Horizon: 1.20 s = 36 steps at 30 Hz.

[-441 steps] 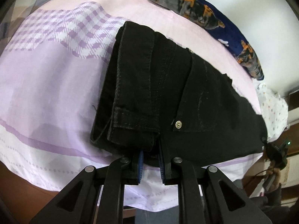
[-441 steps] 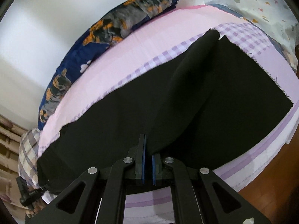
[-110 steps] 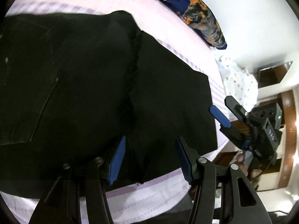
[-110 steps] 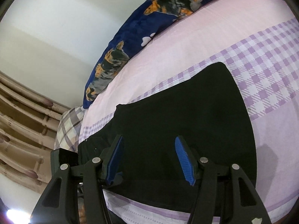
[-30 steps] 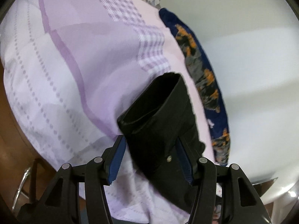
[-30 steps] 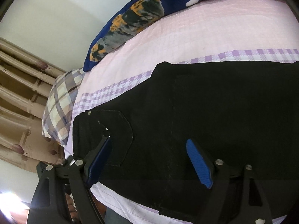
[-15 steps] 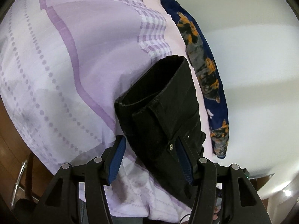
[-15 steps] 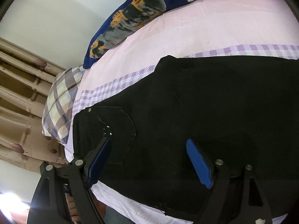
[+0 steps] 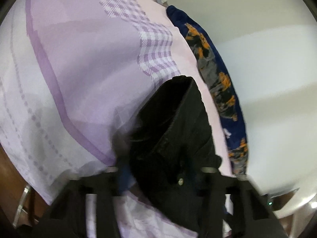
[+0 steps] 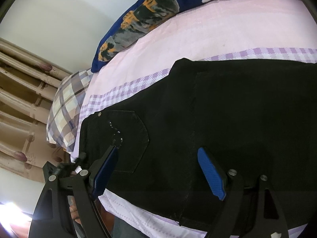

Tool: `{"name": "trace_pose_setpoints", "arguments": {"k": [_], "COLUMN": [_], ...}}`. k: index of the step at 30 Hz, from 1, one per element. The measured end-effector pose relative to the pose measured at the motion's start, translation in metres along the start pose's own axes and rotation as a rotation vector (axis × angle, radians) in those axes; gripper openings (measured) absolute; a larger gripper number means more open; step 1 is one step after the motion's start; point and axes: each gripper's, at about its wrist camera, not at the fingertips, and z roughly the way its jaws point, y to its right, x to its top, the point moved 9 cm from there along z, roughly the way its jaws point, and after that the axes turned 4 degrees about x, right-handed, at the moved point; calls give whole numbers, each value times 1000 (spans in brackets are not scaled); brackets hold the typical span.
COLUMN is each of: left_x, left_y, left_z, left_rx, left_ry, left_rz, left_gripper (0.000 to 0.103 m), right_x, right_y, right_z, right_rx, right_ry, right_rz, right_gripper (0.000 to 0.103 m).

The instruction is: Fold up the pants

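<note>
Black pants [image 10: 218, 123] lie folded flat on the lilac bedsheet [image 10: 198, 31], back pocket up. My right gripper [image 10: 158, 170] is open just above them near the front edge, empty. In the blurred left wrist view, the waistband end of the pants [image 9: 174, 130] sits between the fingers of my left gripper [image 9: 158, 176], which is open around the button corner. The left gripper also shows at the pants' left end in the right wrist view [image 10: 65, 168].
A navy pillow with orange and grey print [image 10: 150, 17] lies along the wall behind the bed. A plaid pillow [image 10: 65, 107] and beige curtains [image 10: 21, 91] are at the left. The bed's front edge drops to a wooden floor [image 9: 8, 178].
My left gripper has moved in on the waistband end, which now lies between its fingers, with motion blur. My right gripper has stayed open over the pants, barely shifting.
</note>
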Motion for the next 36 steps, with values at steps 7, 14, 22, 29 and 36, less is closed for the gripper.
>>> {"name": "trace_pose_setpoints", "arguments": {"k": [7,14,22,29,36], "left_x": [-1,-39,-144,-243,-283], "left_y": [75,189,293,312,295], "left_z": [-25,-27,19,92,137], "left_rx": [1,-90,-145,-103,-7], "left_ry": [63,45,-100,-336,-394], "left_rz": [246,516,855,1002,1059], "left_gripper": [23,22,22,22,25], "right_x": [15,43,59,62,54], "right_y": [6,33,82,125,151], "right_z": [-27,-82,-143,-175,-182], "right_rx": [-1,-11,-54,-93,-117], "right_ry": [67,181,291,342,329], "right_rz": [7,42,90,103,42], "right_gripper": [81,81,81,81,81]}}
